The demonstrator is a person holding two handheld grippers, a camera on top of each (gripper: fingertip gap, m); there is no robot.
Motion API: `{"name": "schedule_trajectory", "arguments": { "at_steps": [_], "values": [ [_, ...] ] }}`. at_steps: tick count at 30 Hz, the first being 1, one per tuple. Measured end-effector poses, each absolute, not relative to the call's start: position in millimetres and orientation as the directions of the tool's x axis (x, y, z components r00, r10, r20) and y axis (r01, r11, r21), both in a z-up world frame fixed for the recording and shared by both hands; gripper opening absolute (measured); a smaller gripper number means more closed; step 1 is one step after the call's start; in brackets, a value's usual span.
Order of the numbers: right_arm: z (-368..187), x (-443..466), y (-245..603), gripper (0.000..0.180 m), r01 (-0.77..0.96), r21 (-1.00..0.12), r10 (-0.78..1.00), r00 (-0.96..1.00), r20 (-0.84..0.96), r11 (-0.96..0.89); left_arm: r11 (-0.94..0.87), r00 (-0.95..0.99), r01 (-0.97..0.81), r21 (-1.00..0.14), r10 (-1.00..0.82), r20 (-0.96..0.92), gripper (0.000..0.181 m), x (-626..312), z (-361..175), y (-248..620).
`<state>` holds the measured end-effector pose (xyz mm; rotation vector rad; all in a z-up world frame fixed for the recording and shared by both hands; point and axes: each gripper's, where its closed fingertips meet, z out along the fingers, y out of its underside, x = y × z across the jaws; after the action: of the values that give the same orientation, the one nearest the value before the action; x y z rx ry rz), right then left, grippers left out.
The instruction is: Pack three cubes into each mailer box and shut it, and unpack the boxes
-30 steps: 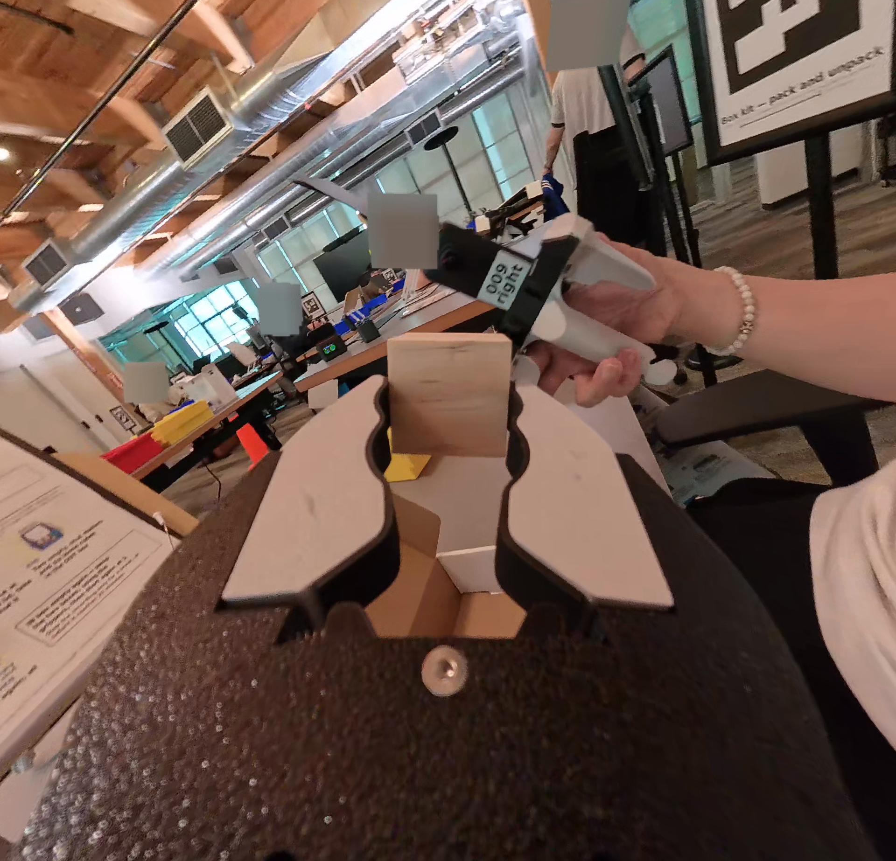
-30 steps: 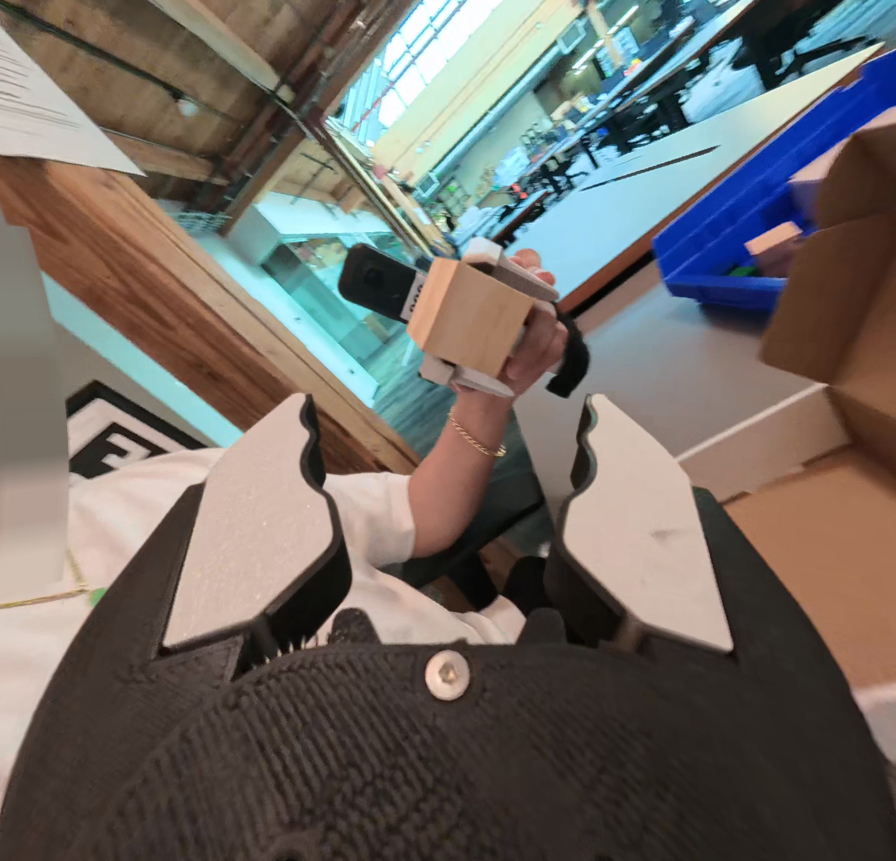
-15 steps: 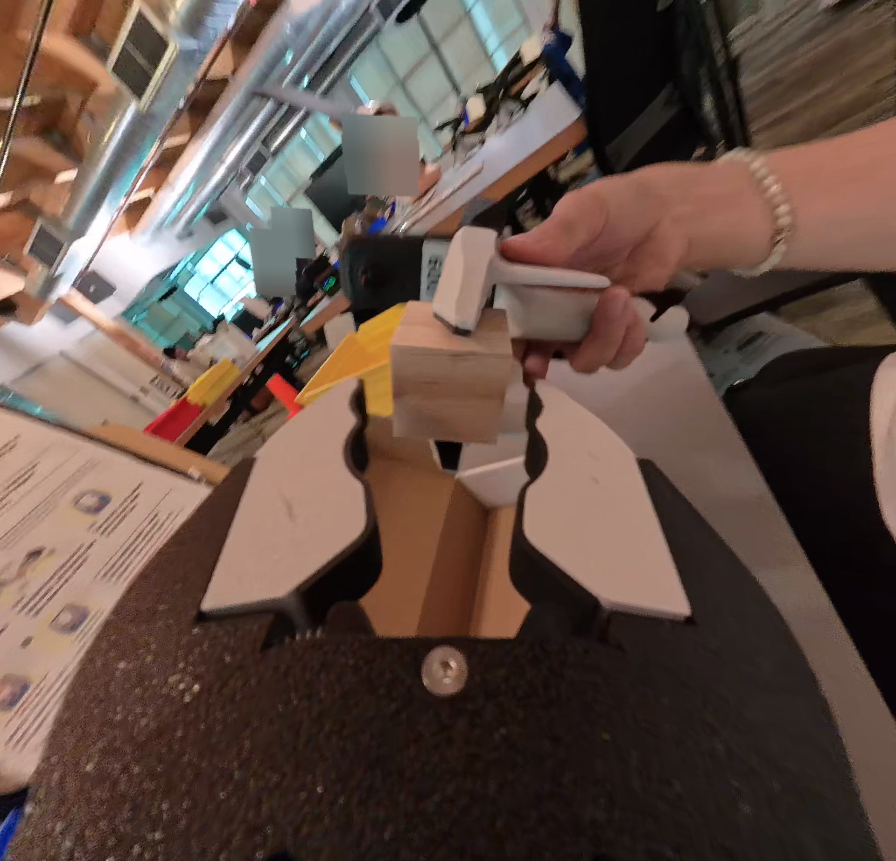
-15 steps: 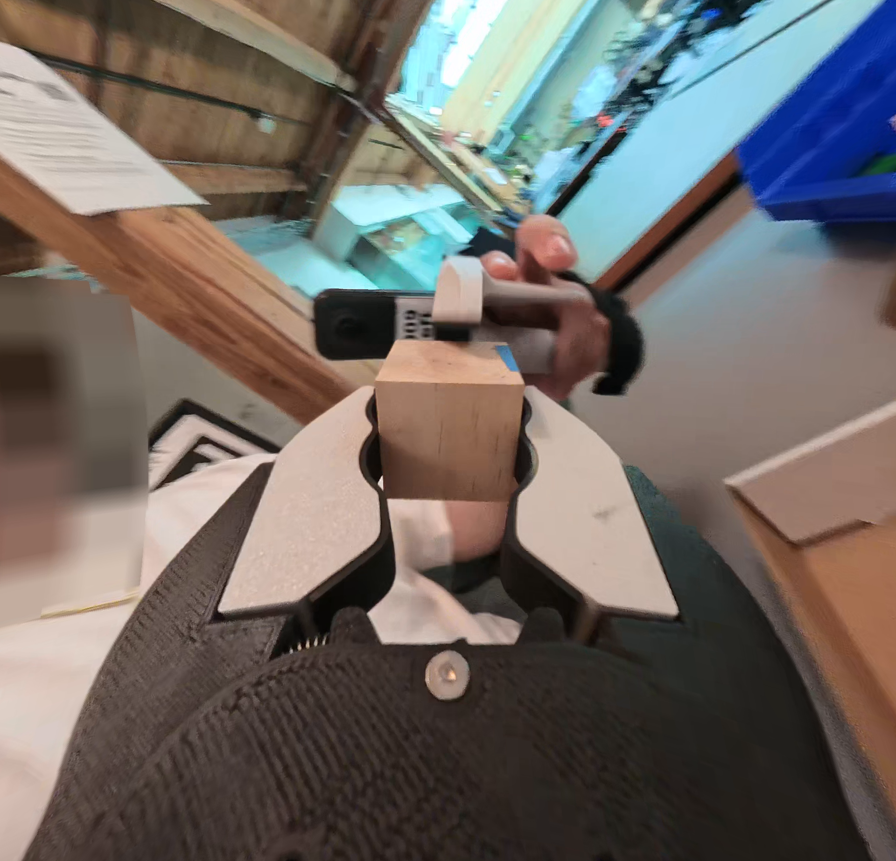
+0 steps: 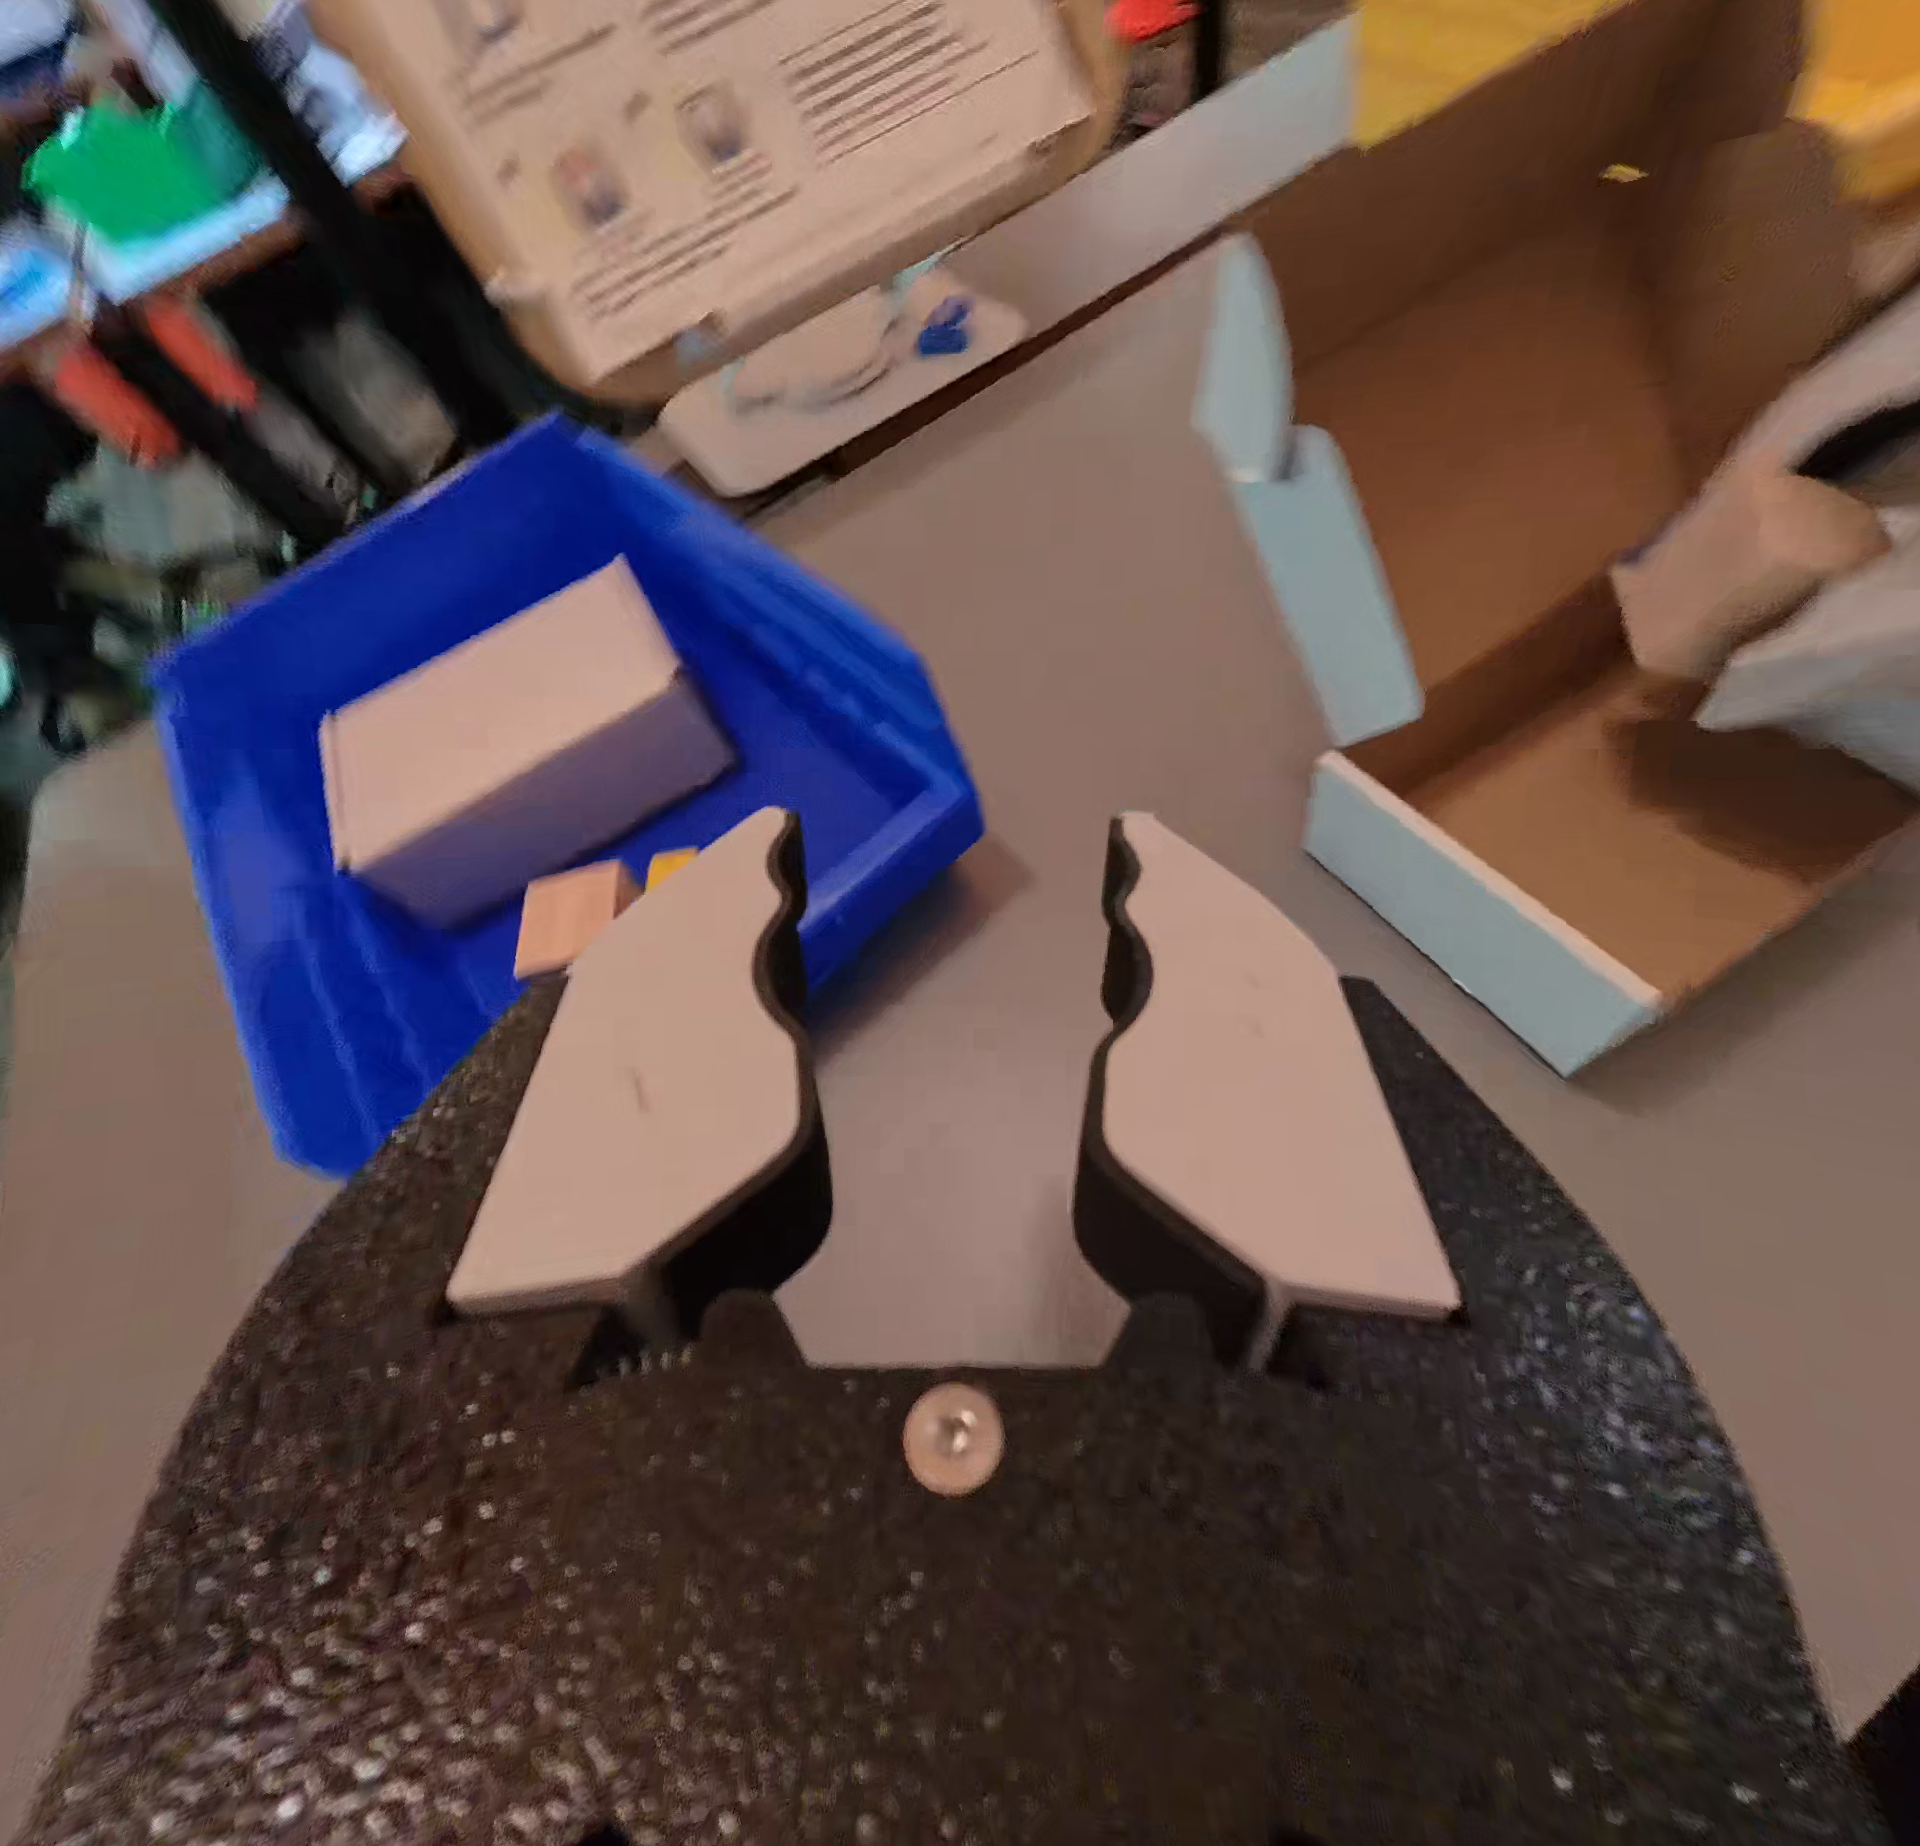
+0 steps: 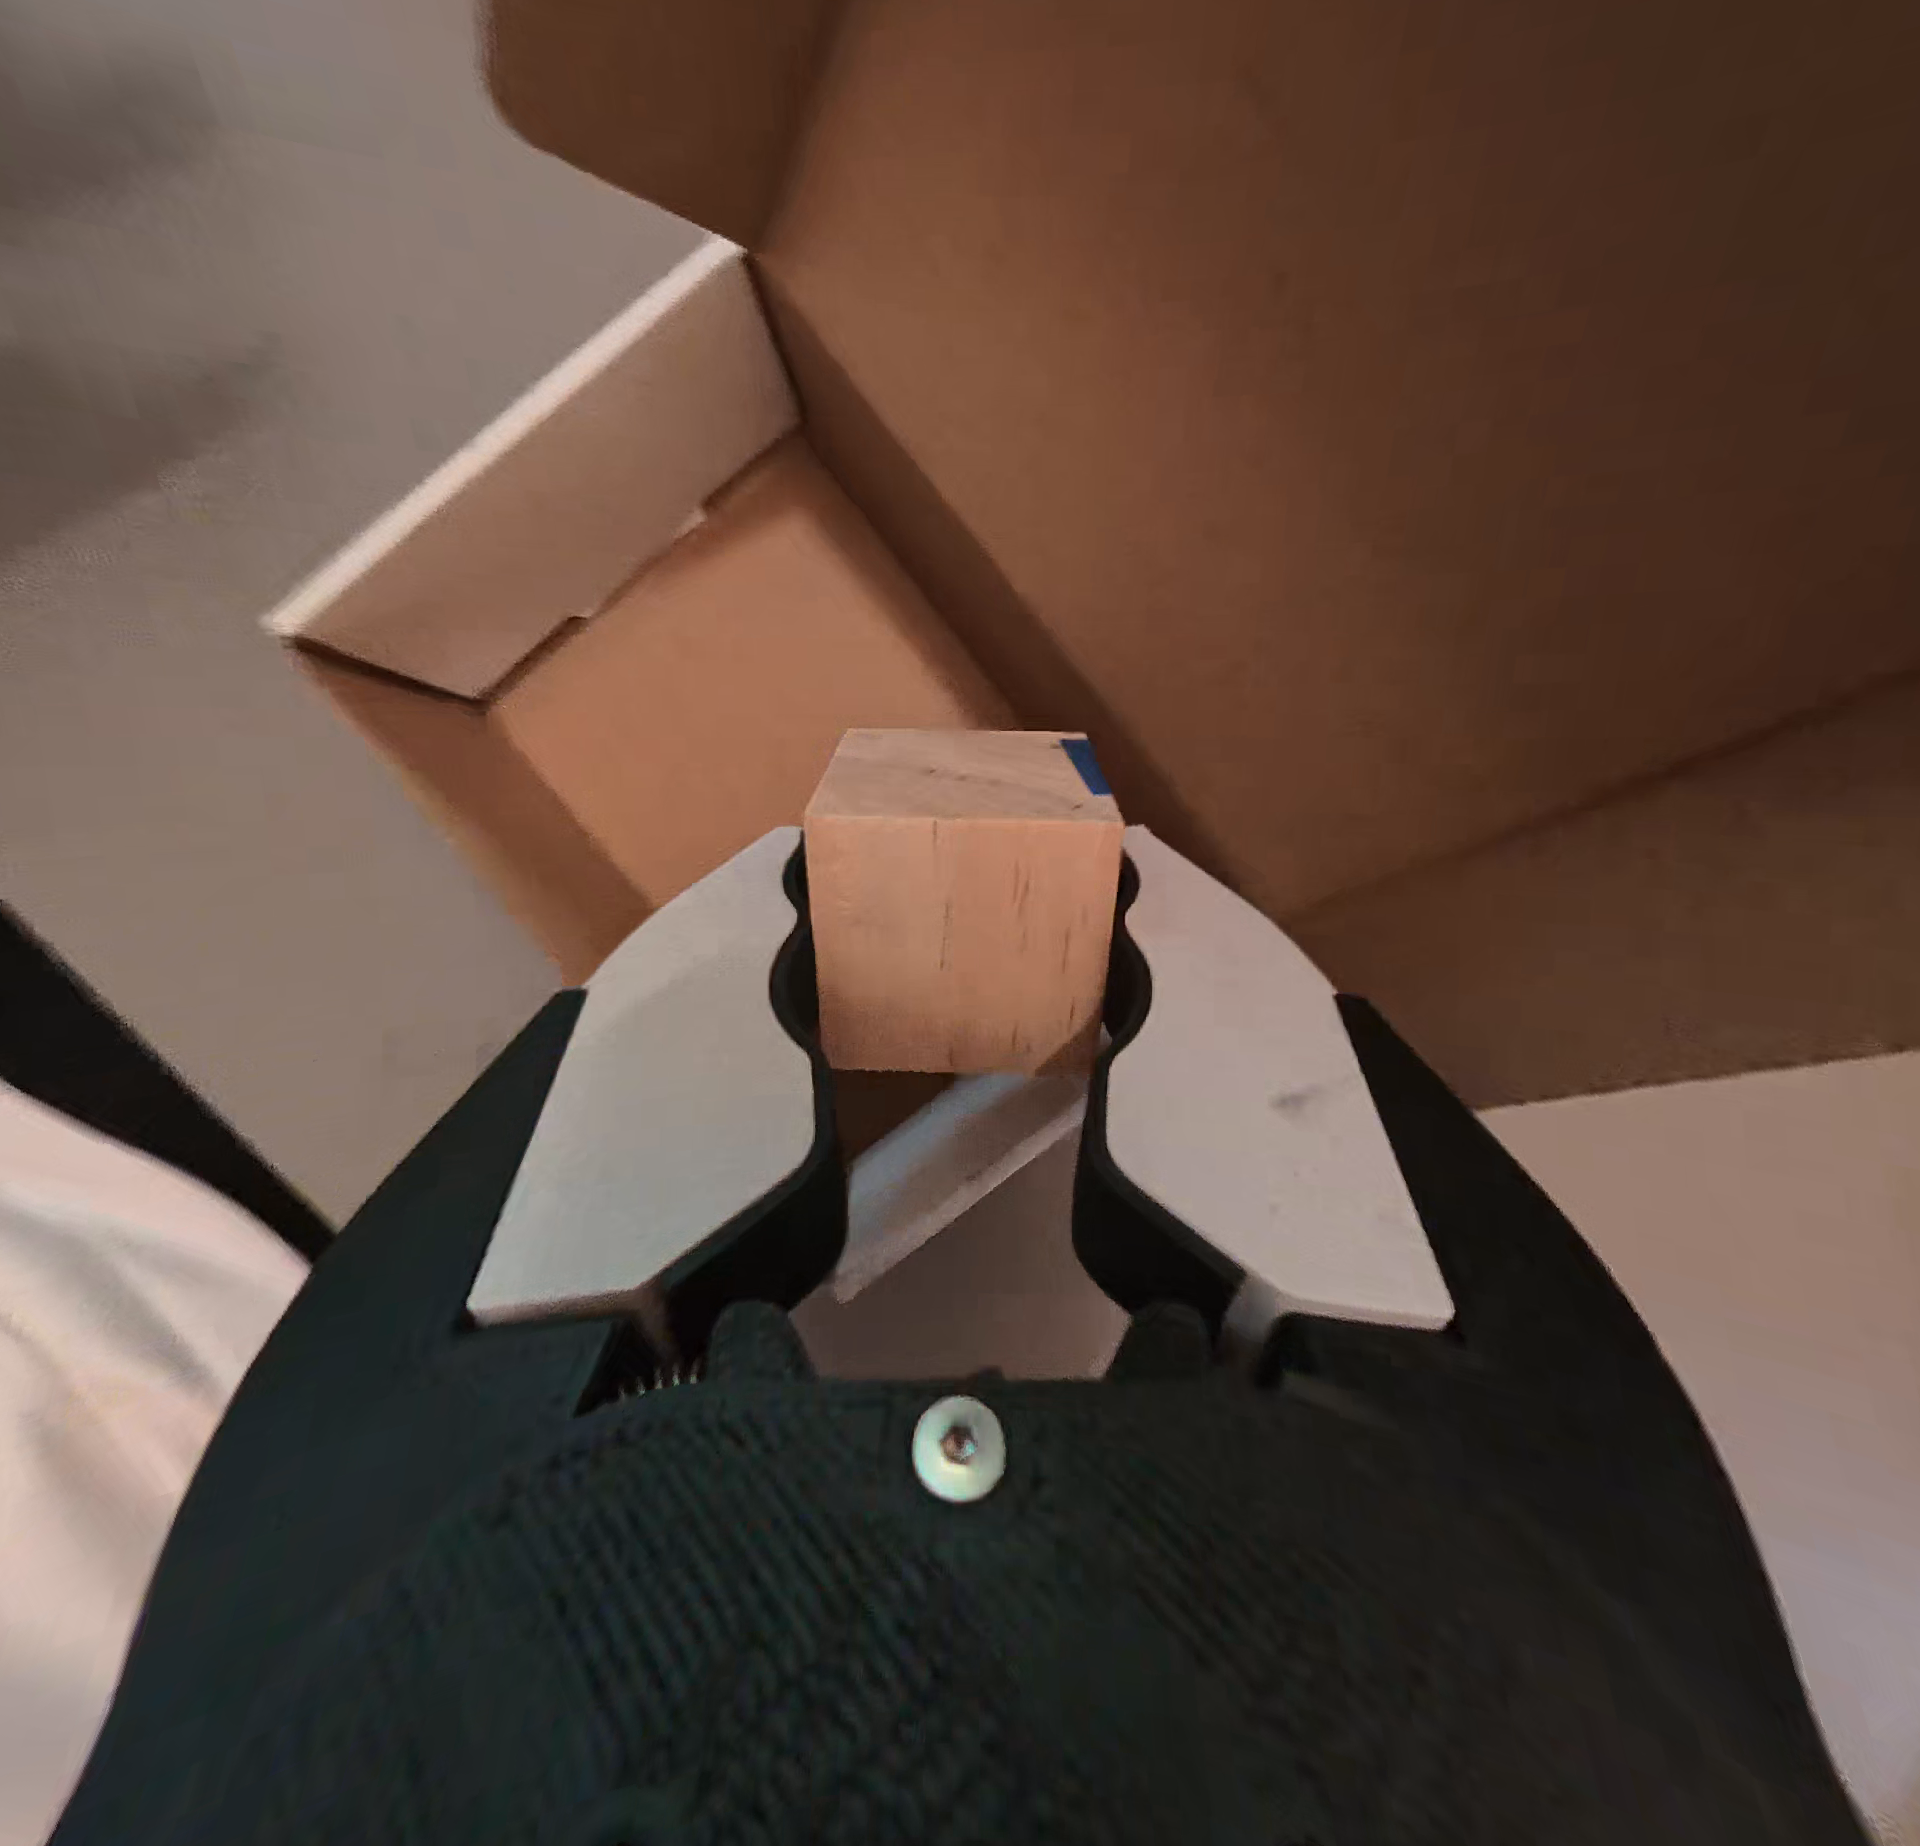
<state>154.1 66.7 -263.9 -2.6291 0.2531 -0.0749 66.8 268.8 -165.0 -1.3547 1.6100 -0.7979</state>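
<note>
On the grey surface (image 5: 1091,591) sit a blue bin (image 5: 862,716) and open box (image 5: 1475,923); the left hand-held gripper (image 5: 951,861) gapes empty, the right hand-held gripper (image 6: 961,866) clamps a cube (image 6: 961,939).

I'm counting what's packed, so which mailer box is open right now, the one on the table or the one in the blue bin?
The brown-lined mailer box on the table is open, lid up; the one in the blue bin, a white box, is shut.

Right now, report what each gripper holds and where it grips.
The right gripper clamps a plain wooden cube by its two opposite side faces, near the fingertips, over the open cardboard mailer box. The left gripper is open and holds nothing.
</note>
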Motion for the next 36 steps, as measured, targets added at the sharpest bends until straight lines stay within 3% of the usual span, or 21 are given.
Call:
{"name": "schedule_trajectory", "arguments": {
  "at_steps": [5,10,13,16,18,22,30,36],
  "values": [
    [-289,176,50,0.052,-0.079,-0.317,-0.138,0.976,0.169,-0.945,-0.06,0.158,-0.473,-0.879,-0.987,-0.018,0.053,54,-180,311],
    [-291,186,47,0.052,-0.105,-0.349,-0.174,0.969,0.174,-0.931,-0.199,0.204,-0.46,-0.865,-0.972,0.116,0.05,54,-186,321],
    [-285,172,51,0.055,-0.078,-0.413,-0.13,0.986,0.1,-0.907,-0.057,0.116,-0.542,-0.838,-0.993,-0.007,0.041,62,-189,328],
    [-274,161,52,0.067,-0.056,-0.476,-0.089,0.995,0.046,-0.878,0.209,-0.014,-0.651,-0.73,-0.964,-0.264,0.048,75,-185,354],
    [-265,152,50,0.074,-0.046,-0.516,-0.058,0.998,0.007,-0.855,0.243,-0.094,-0.714,-0.657,-0.962,-0.255,0.05,84,-184,362],
    [-246,138,47,0.076,-0.016,-0.613,-0.009,1.0,-0.015,-0.79,-0.034,0.057,-0.893,-0.45,-0.998,-0.039,0.051,89,-200,385],
    [-234,121,42,0.08,-0.005,-0.691,0.026,0.999,-0.033,-0.723,-0.313,0.3,-0.945,-0.1,-0.946,0.122,0.052,99,-267,397],
    [-245,122,33,0.084,-0.004,-0.687,0.023,0.999,-0.03,-0.727,-0.383,0.381,-0.924,-0.016,-0.923,0.056,0.051,104,-282,403]
  ]
}}
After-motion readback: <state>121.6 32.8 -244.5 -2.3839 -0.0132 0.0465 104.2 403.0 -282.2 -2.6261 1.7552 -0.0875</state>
